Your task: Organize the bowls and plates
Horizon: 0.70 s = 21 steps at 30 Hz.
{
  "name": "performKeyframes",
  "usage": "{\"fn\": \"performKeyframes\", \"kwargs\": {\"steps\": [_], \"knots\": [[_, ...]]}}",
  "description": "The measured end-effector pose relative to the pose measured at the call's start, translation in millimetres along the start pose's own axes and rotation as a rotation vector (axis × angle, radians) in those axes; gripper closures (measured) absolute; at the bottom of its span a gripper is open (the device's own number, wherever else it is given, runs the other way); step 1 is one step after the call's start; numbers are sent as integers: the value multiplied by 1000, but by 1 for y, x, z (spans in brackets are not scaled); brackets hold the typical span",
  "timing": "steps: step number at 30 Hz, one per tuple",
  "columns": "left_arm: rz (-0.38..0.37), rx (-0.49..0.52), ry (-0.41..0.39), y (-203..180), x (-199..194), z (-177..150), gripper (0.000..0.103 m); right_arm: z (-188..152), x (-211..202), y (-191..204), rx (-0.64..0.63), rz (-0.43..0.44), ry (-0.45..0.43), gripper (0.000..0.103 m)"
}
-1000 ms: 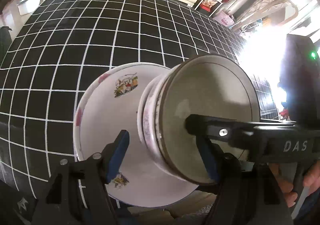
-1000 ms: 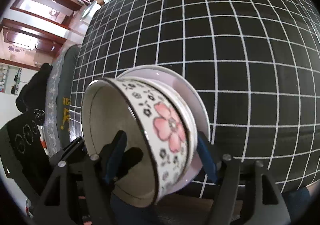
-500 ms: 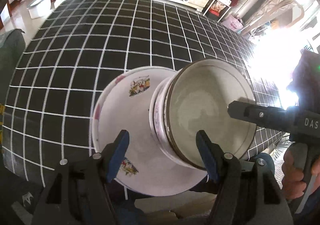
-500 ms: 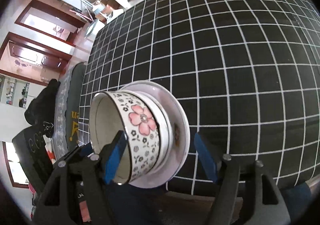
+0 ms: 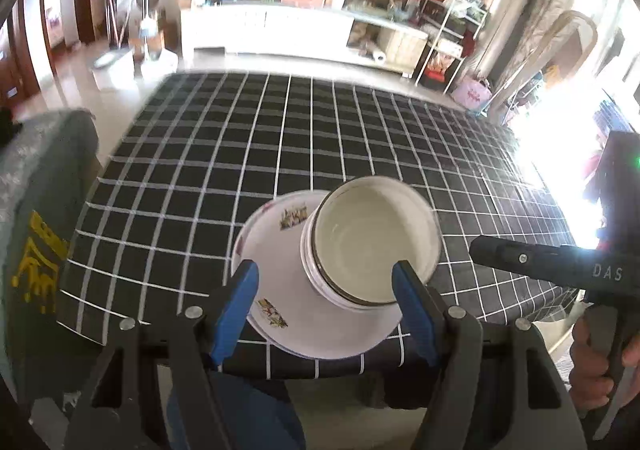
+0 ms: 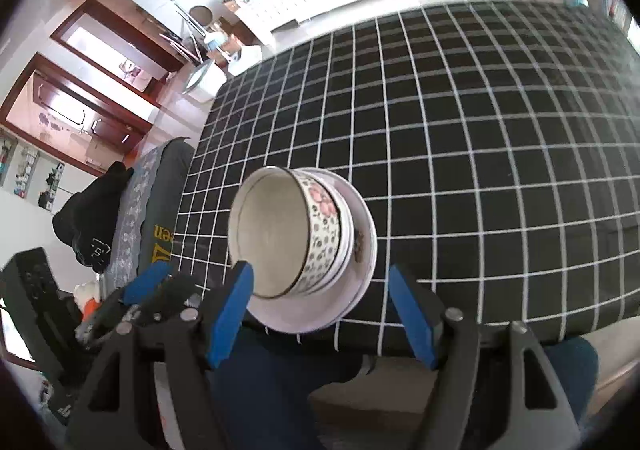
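Stack sits lower centre of both frames at the near edge of the black white-gridded counter (image 5: 304, 153): flower-patterned white ceramic bowl (image 6: 280, 238) nested in paler bowls on a white picture-printed plate (image 5: 280, 290).

Left gripper (image 5: 326, 310) and right gripper (image 6: 320, 310): blue-padded fingers spread wide, holding nothing, stack just ahead between them. Neither looks nearer.

Right view alone shows the flower pattern; left view shows the plate prints.

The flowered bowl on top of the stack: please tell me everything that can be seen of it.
The flowered bowl is round, glossy like ceramic, with a plain pale inside, a thin dark rim and an outside printed with small dark blossoms and one large pink flower. It stands upright and empty, nested in a white bowl, which sits on a picture-printed white plate near the table's front edge. No gripper touches it.
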<state>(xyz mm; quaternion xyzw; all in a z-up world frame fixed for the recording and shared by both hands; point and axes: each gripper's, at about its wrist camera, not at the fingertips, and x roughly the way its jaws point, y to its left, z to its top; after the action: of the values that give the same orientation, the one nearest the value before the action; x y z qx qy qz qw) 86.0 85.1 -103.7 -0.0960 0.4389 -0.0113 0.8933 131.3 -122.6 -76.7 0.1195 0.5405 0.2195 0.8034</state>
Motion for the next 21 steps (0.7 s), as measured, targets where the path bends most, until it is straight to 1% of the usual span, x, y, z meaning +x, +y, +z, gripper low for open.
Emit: {"fn": "performKeyframes", "kwargs": {"steps": [3, 7, 13, 16, 19, 21], "knots": [[5, 34, -44, -12, -25, -9, 36, -14, -16, 14, -64, -41, -50, 29], [41, 26, -111, -20, -51, -17, 36, -31, -33, 25, -122, -91, -106, 29], [97, 36, -211, -29, -82, -25, 36, -49, -62, 38, -201, -204, -227, 27], [106, 56, -218, -29, -88, -29, 36, -55, -71, 42, -215, -244, -276, 23], [104, 77, -237, -33, -96, -36, 36, -64, -78, 46, -236, -313, -316, 19], [106, 86, -250, -37, -102, -40, 36, -70, -84, 48, -245, -331, -336, 18]]}}
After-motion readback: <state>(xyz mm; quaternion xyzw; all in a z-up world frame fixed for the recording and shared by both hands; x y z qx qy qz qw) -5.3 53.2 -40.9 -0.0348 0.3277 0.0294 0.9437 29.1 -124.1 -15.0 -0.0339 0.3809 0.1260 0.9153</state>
